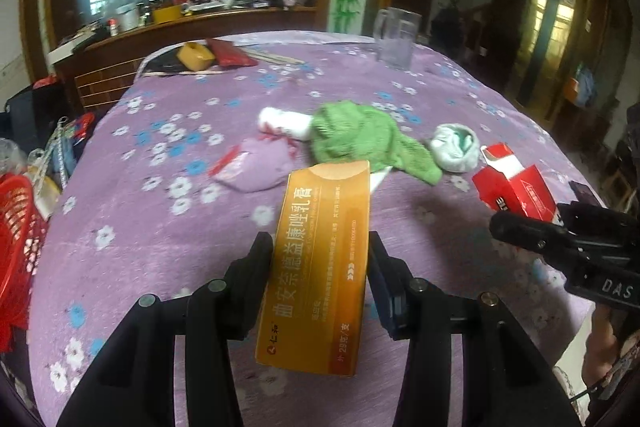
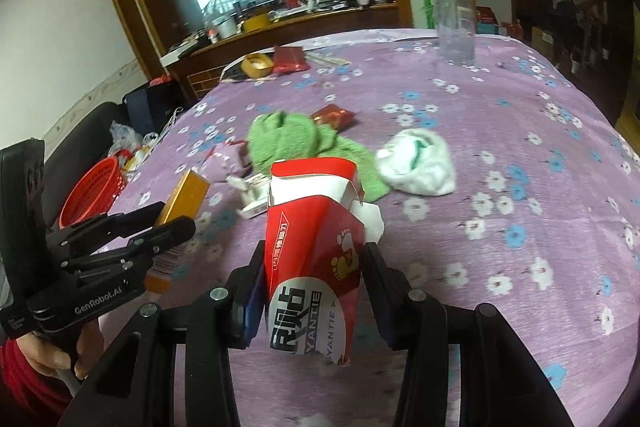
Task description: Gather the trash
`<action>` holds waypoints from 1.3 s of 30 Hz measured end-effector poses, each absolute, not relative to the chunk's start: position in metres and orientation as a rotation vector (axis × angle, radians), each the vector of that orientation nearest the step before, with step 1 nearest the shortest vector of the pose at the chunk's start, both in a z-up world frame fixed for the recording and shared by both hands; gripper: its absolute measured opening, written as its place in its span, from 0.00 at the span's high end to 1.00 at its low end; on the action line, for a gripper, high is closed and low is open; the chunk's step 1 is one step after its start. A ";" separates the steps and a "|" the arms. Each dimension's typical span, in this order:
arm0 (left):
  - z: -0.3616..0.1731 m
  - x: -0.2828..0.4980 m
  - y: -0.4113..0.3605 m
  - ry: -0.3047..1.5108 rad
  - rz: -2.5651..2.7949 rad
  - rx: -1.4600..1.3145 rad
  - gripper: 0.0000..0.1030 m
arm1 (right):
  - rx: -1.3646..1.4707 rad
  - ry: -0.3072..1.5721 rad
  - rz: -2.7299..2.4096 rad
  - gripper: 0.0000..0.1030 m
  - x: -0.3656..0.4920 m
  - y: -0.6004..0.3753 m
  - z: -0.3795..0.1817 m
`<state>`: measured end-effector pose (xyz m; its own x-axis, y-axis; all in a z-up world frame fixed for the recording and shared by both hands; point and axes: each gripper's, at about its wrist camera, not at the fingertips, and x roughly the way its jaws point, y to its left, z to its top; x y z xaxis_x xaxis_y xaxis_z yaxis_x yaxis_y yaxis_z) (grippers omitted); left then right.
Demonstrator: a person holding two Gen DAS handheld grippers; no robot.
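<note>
Far off at the left edge, a red basket [image 2: 93, 189] sits beside the table [image 2: 520, 267], among bags and clutter below the table's rim. Next comes the left gripper [image 1: 320, 247], its fingers [image 1: 256, 259] clamped on the sides of a long gold box [image 1: 320, 267] printed with Chinese characters; the box is held clear of the purple flowered cloth, its far end pointing toward the middle of the table. From the right wrist view the same box [image 2: 188, 195] shows in that gripper [image 2: 168, 223] just left of centre, with a hand [image 2: 52, 355] under the handle.

Beyond the gold box lies a small pale purple wrapper [image 1: 256, 167] with red marks, then a white roll [image 1: 280, 123] touching a crumpled green cloth [image 1: 360, 139]. Right of the cloth rests a balled white-and-green sock [image 1: 456, 147], apart from it.

Further right, the right gripper [image 2: 316, 275] grips an opened red carton [image 2: 316, 247] with a footprint picture and the word YANTIE; its fingers [image 2: 376, 267] press both sides and its torn top flaps stand up. In the left wrist view that carton [image 1: 516, 187] sits at the tip of the black gripper [image 1: 520, 227] near the table's right edge.

At the back stand a yellow tape roll [image 1: 196, 55], a dark red packet [image 1: 232, 53] and, further right, a clear glass jug [image 1: 396, 37].
</note>
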<state>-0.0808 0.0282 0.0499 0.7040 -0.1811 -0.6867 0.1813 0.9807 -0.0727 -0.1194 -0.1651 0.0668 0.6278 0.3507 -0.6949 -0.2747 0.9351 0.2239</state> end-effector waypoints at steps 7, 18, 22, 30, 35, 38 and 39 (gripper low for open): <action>0.050 -0.091 0.045 0.744 -0.169 -0.008 0.56 | 0.060 0.814 0.377 0.52 -0.125 -0.143 0.069; 0.048 -0.097 0.064 0.732 -0.149 -0.026 0.56 | 0.041 0.827 0.381 0.52 -0.124 -0.123 0.067; 0.047 -0.097 0.069 0.730 -0.142 -0.029 0.56 | 0.031 0.825 0.388 0.52 -0.124 -0.117 0.068; 0.047 -0.097 0.075 0.726 -0.131 -0.040 0.56 | 0.024 0.832 0.396 0.52 -0.123 -0.111 0.067; 0.056 -0.103 0.082 0.697 -0.107 -0.063 0.56 | 0.019 0.837 0.407 0.52 -0.120 -0.108 0.067; 0.060 -0.108 0.092 0.680 -0.093 -0.086 0.56 | 0.006 0.840 0.416 0.52 -0.117 -0.102 0.070; 0.061 -0.109 0.095 0.677 -0.087 -0.091 0.56 | 0.000 0.840 0.420 0.52 -0.116 -0.099 0.071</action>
<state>-0.1088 0.0952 0.0613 0.7762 -0.1098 -0.6209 0.0505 0.9924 -0.1124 -0.1165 -0.0990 0.0707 0.5907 0.3609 -0.7217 -0.3612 0.9181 0.1634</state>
